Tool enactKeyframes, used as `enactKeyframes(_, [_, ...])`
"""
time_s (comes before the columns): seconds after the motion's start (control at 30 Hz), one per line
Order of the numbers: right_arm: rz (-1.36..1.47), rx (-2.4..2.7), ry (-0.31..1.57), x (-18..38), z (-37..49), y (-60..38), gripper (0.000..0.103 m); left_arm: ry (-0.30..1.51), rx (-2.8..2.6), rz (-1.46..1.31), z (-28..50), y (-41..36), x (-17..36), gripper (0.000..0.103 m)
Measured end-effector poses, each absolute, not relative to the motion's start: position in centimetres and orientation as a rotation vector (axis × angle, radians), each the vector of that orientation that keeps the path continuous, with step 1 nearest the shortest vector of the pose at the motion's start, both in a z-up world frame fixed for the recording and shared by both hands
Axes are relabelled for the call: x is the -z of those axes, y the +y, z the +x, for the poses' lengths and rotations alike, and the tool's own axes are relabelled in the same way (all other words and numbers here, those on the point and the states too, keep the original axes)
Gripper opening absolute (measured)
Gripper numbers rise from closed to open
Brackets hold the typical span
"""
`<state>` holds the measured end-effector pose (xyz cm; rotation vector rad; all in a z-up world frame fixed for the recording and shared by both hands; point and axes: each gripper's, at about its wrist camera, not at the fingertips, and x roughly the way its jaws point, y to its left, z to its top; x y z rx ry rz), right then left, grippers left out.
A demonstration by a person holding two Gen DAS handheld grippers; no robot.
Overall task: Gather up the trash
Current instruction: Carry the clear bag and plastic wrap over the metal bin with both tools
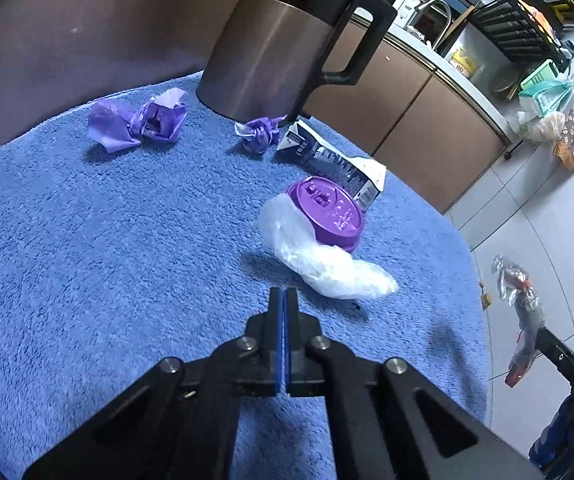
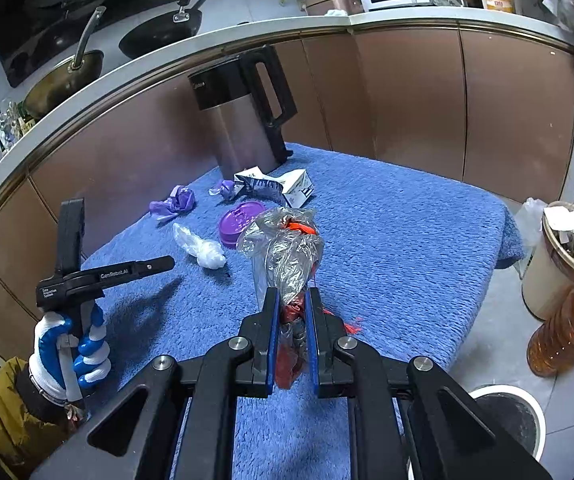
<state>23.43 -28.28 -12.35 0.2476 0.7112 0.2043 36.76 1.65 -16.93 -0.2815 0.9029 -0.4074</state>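
On the blue towel lie a crumpled white plastic bag, a purple cup lid leaning on it, a flattened carton and two purple wrappers. My left gripper is shut with nothing in it, just short of the white bag. In the right wrist view the left gripper is held by a gloved hand. My right gripper is shut on a crumpled clear wrapper with red bits, held above the towel.
A steel kettle stands at the towel's far edge, against brown cabinets. On the floor to the right are a bin with paper in it, an oil bottle and a round white-rimmed bin.
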Motion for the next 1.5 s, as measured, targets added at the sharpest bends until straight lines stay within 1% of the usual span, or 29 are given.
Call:
enactKeyframes(0.07, [0.248,-0.202,0.707,12.1,23.0,-28.4,0.012,0.919,0.403,-0.313,36.8,2.1,17.0,0.000])
enactKeyframes(0.1, [0.249,-0.201,0.705,12.1,22.8,-28.5,0.012,0.921,0.400,-0.337,36.9,2.3,17.0,0.003])
enactKeyframes(0.2, [0.252,-0.197,0.704,12.1,22.4,-28.8,0.013,0.938,0.400,-0.396,37.5,2.6,17.2,0.003])
enactKeyframes(0.4, [0.263,-0.178,0.708,12.5,22.2,-29.8,0.013,0.957,0.382,-0.440,40.1,1.3,17.6,0.009])
enactKeyframes(0.43, [0.264,-0.175,0.707,12.5,22.2,-30.0,0.013,0.958,0.378,-0.448,40.7,1.1,17.6,0.011])
enactKeyframes(0.5, [0.265,-0.169,0.707,12.6,22.2,-30.3,0.013,0.958,0.370,-0.455,41.5,0.8,17.7,0.028])
enactKeyframes(0.53, [0.266,-0.165,0.707,12.6,22.2,-30.5,0.013,0.955,0.361,-0.460,42.0,0.6,17.8,0.042])
enactKeyframes(0.57, [0.267,-0.161,0.708,12.7,22.2,-30.7,0.013,0.950,0.355,-0.467,42.4,0.4,17.9,0.044])
enactKeyframes(0.63, [0.270,-0.155,0.711,12.9,22.3,-31.0,0.013,0.953,0.363,-0.486,43.1,0.3,18.2,0.043])
enactKeyframes(0.7, [0.273,-0.150,0.713,13.0,22.3,-31.3,0.013,0.966,0.375,-0.502,43.5,0.0,18.5,0.040])
enactKeyframes(0.73, [0.275,-0.147,0.714,13.1,22.3,-31.4,0.013,0.970,0.376,-0.504,43.6,-0.2,18.7,0.033])
enactKeyframes(0.77, [0.278,-0.144,0.715,13.2,22.3,-31.5,0.013,0.977,0.383,-0.501,43.6,-0.3,18.9,0.019])
enactKeyframes(0.87, [0.284,-0.138,0.715,13.3,22.0,-31.6,0.013,0.980,0.391,-0.489,43.1,-0.7,19.0,0.010])
enactKeyframes(0.97, [0.288,-0.134,0.711,13.1,21.6,-31.7,0.013,0.964,0.380,-0.462,42.0,-0.8,18.4,0.007])
enactKeyframes(1.1, [0.295,-0.137,0.695,12.3,20.6,-31.7,0.013,0.916,0.368,-0.391,39.3,-1.1,16.0,0.007])
enactKeyframes(1.3, [0.303,-0.163,0.653,10.5,17.7,-31.4,0.013,0.812,0.345,-0.238,32.4,-2.7,11.6,0.007])
enactKeyframes(1.5, [0.306,-0.201,0.629,9.0,14.6,-30.4,0.013,0.728,0.306,-0.117,25.8,-4.0,8.5,0.007])
